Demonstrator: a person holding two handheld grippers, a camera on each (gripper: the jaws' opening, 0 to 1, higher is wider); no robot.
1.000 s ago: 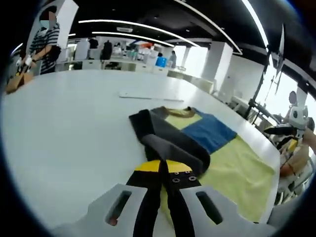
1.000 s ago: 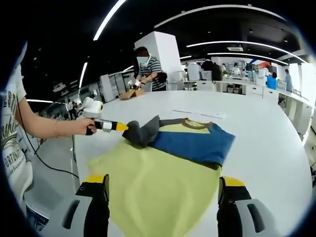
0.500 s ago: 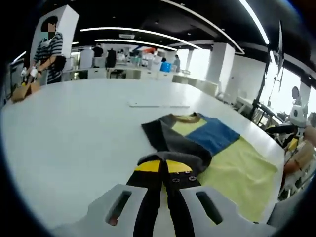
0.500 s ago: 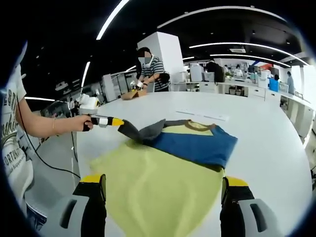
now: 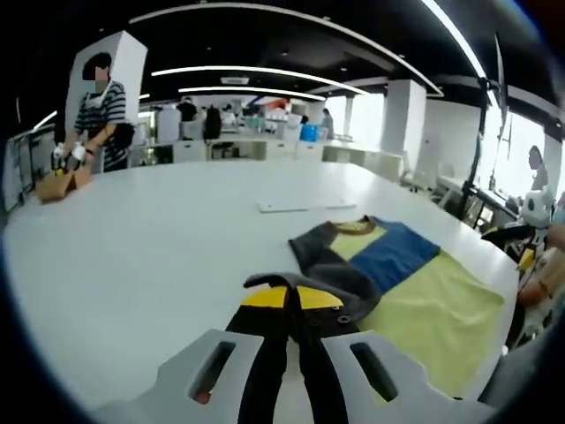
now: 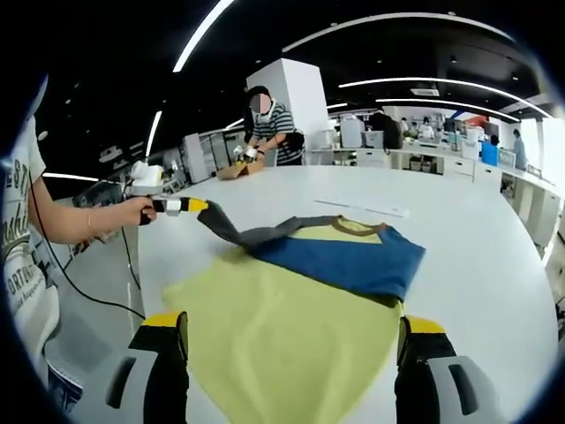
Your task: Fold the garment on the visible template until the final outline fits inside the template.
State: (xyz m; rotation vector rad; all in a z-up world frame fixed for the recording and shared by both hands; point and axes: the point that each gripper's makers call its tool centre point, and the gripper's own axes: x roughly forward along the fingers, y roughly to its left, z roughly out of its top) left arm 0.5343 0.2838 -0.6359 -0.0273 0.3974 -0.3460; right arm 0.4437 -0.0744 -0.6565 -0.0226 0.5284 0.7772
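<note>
Garment (image 6: 305,309), yellow and blue, lies at frame centre on the white table (image 6: 477,256). My left gripper (image 6: 196,206) pinches its grey sleeve (image 5: 331,283); my right gripper (image 6: 291,353) stands spread apart, holding nothing.

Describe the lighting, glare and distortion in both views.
Left gripper view: bright windows wash out the right side, and the white table bulges with fisheye curve. Right gripper view: ceiling light strips bow into arcs; the shirt is evenly lit and sharp.
</note>
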